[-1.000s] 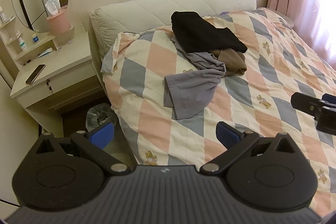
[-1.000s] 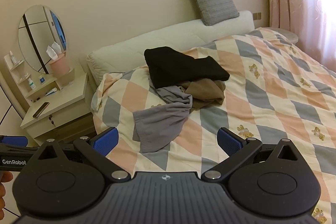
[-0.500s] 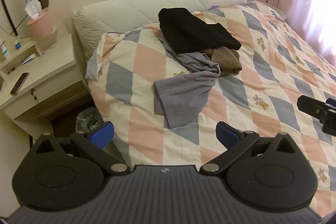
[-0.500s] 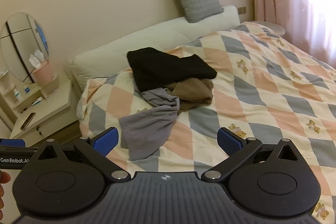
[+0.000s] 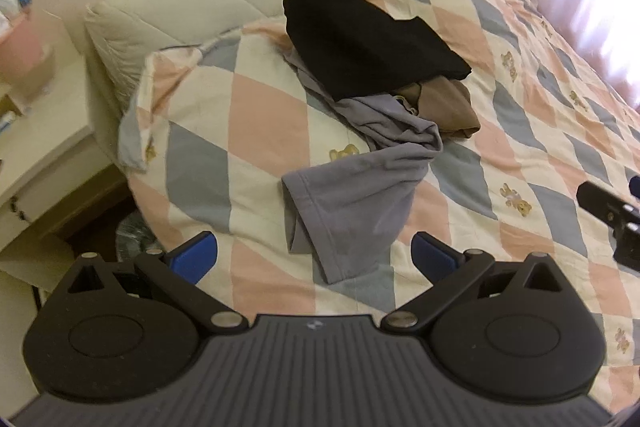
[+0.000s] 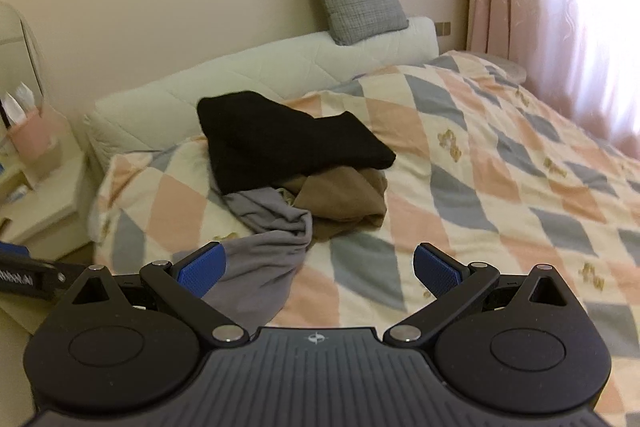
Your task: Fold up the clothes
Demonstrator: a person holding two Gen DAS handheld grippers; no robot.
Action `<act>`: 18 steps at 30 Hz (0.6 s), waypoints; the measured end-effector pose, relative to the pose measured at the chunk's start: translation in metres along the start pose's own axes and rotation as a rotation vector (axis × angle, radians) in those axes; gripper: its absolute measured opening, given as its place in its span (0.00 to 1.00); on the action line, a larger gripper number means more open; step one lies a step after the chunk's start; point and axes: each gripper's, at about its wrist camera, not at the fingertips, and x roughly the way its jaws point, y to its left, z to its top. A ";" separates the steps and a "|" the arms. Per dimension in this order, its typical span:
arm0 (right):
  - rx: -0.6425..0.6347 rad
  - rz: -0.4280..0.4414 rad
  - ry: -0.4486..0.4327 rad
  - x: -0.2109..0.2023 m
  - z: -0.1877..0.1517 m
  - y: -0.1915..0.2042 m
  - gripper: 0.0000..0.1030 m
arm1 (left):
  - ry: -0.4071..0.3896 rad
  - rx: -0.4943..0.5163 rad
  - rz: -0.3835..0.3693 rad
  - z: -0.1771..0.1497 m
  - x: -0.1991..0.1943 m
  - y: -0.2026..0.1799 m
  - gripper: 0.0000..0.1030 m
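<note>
The clothes lie in a loose heap near the head of the bed [image 5: 520, 99]: a grey garment [image 5: 352, 199] nearest, a black one [image 5: 360, 43] on top. The left hand-held gripper [image 5: 314, 253] and right hand-held gripper [image 6: 320, 267] both gape wide and empty, probably ready to take the grey one.

Grey garment [image 5: 352, 203] lies crumpled beneath black garment [image 5: 368, 43].
</note>
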 end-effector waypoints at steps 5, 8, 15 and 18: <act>0.015 -0.004 0.065 0.053 0.013 0.006 1.00 | 0.038 -0.002 -0.069 0.043 0.044 0.029 0.99; 0.026 0.008 0.119 0.093 0.023 0.013 0.95 | 0.032 0.019 -0.086 0.067 0.067 0.041 0.98; 0.062 0.120 0.218 0.185 0.049 0.037 0.75 | 0.042 0.024 -0.125 0.120 0.126 0.064 0.95; 0.198 0.232 0.226 0.219 0.057 0.035 0.61 | 0.053 0.016 -0.153 0.138 0.152 0.072 0.95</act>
